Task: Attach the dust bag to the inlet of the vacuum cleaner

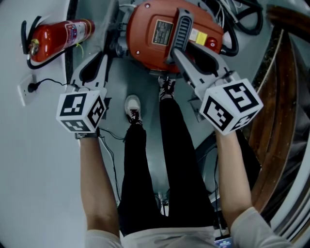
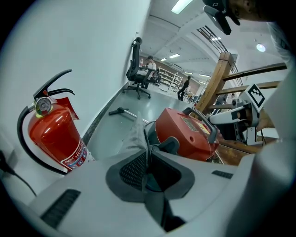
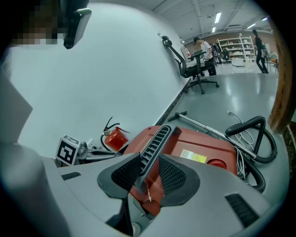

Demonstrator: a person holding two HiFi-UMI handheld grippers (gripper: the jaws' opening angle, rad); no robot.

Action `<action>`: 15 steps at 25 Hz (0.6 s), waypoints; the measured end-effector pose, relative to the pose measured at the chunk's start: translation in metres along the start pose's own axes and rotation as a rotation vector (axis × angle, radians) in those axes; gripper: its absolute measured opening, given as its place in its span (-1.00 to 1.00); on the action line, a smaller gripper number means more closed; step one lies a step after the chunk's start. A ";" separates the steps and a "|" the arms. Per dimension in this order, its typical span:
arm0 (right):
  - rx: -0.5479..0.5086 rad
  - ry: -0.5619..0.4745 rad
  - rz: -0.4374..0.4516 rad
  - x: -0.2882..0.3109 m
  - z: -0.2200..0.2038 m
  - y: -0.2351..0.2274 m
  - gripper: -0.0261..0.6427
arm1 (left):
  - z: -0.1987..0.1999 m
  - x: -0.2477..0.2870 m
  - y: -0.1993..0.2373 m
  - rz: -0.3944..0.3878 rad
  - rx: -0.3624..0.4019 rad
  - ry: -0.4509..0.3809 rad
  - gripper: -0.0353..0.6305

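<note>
Long open room, plain white wall (image 2: 83, 51) meeting a glossy pale grey floor (image 2: 111, 134) at a dark skirting strip (image 2: 95, 122), black office chair (image 2: 136, 67) by the wall, strip lights (image 2: 181, 5) overhead, shelving (image 3: 236, 46) at the far end, wooden post (image 2: 216, 81) with rails, wall socket (image 1: 25, 90) low down.

Nothing can be read. The vacuum (image 1: 145, 34) carries a grey plate (image 1: 159, 31) and a yellow sticker (image 1: 197, 36), and the extinguisher (image 1: 58, 36) a label (image 1: 72, 31); all the print is too small.

vacuum cleaner (image 1: 145, 34): glossy red plastic | fire extinguisher (image 1: 58, 36): glossy metal | railing (image 1: 278, 111): varnished wood
</note>
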State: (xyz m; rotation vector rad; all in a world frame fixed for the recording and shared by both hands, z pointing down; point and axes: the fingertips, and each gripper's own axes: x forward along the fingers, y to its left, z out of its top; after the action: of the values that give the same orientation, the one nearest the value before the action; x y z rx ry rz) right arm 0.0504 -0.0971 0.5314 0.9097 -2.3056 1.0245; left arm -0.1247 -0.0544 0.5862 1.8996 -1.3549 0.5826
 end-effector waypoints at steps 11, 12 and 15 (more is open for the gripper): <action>0.001 -0.003 0.000 0.000 0.000 0.000 -0.54 | -0.001 0.001 -0.005 -0.019 0.010 0.009 -0.80; 0.001 -0.003 0.001 0.000 0.000 0.000 -0.54 | -0.001 0.001 -0.005 -0.021 0.010 0.009 -0.80; 0.003 -0.007 0.003 0.000 0.000 0.000 -0.54 | -0.001 0.002 -0.007 -0.027 0.007 0.007 -0.80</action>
State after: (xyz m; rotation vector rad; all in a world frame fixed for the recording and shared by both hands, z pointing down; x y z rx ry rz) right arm 0.0506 -0.0969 0.5318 0.9129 -2.3119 1.0274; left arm -0.1173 -0.0536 0.5859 1.9169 -1.3220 0.5808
